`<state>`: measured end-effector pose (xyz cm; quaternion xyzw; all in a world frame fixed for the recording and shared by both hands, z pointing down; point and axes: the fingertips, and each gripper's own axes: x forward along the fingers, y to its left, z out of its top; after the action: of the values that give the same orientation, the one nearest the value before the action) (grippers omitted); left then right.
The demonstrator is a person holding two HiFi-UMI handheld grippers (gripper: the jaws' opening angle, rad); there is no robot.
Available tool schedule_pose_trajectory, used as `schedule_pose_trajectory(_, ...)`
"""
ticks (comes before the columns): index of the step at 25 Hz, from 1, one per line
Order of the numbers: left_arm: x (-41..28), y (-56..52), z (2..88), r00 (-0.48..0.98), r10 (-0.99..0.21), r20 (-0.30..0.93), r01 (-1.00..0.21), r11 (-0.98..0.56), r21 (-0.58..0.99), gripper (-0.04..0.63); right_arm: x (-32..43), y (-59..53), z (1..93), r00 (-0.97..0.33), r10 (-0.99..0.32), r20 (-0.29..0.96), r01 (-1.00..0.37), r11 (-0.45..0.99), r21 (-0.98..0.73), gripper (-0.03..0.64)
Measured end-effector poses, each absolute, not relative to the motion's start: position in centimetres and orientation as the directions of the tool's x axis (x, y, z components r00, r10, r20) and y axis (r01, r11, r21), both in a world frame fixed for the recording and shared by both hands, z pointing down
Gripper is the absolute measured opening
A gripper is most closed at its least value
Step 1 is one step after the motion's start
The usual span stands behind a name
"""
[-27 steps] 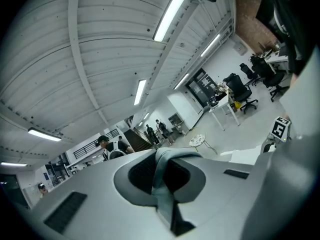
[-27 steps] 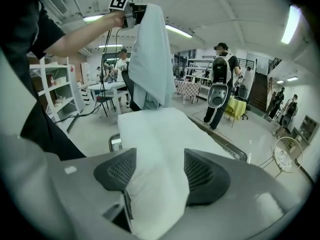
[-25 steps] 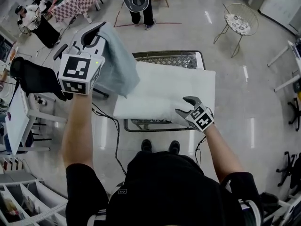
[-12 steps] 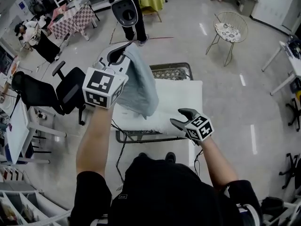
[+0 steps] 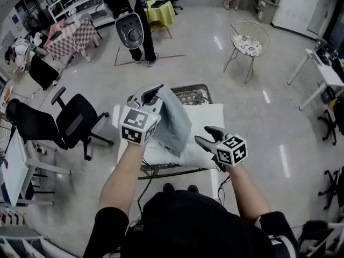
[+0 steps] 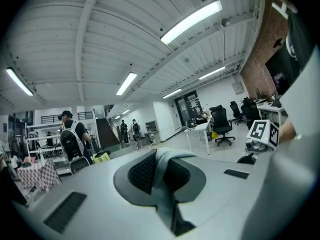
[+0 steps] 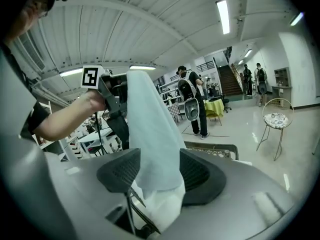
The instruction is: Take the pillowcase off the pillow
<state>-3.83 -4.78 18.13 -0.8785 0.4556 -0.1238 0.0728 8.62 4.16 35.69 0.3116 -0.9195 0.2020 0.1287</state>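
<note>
A white pillow lies on a wire-topped table in front of me. My left gripper is held up over the pillow's left side, shut on a pale blue pillowcase that hangs down from it in a loose fold. In the left gripper view the cloth is pinched between the shut gripper. My right gripper is at the pillow's near edge, closed on white pillow stuffing. The pillowcase hangs just beyond the right gripper.
A black office chair stands left of the table and a round wire chair at the far right. A person stands beyond the table. A cable runs under the table by my feet.
My left gripper has swung right and lower with the pillowcase, closer to the right gripper. The right gripper has risen with the pillow's near edge. The view has widened to show more of the room.
</note>
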Motion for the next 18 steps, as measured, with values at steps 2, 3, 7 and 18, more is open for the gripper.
schedule_pose_trajectory(2,-4.1,-5.6,20.3,0.55,-0.814,0.186,-0.785,-0.58,-0.219,0.011,8.6,4.1,35.5,-0.77,-0.527,0.361,-0.63,0.717,-0.297,0.258)
schedule_pose_trajectory(3,-4.3,-5.9,21.5,0.546,-0.812,0.205,-0.785,-0.582,-0.211,0.011,8.6,4.0,35.4,-0.769,-0.529,0.359,-0.632,0.713,-0.303,0.258)
schedule_pose_trajectory(7,-5.3,-6.8,27.5,0.529,-0.782,0.331,-0.788,-0.597,-0.152,0.011,8.8,4.1,35.6,-0.768,-0.535,0.351,-0.636,0.697,-0.33,0.257)
schedule_pose_trajectory(18,-9.0,-3.0,33.4,0.479,-0.766,0.428,-0.848,-0.53,0.001,0.094,7.9,3.3,33.0,-0.807,-0.533,0.254,-0.591,0.728,-0.348,0.221)
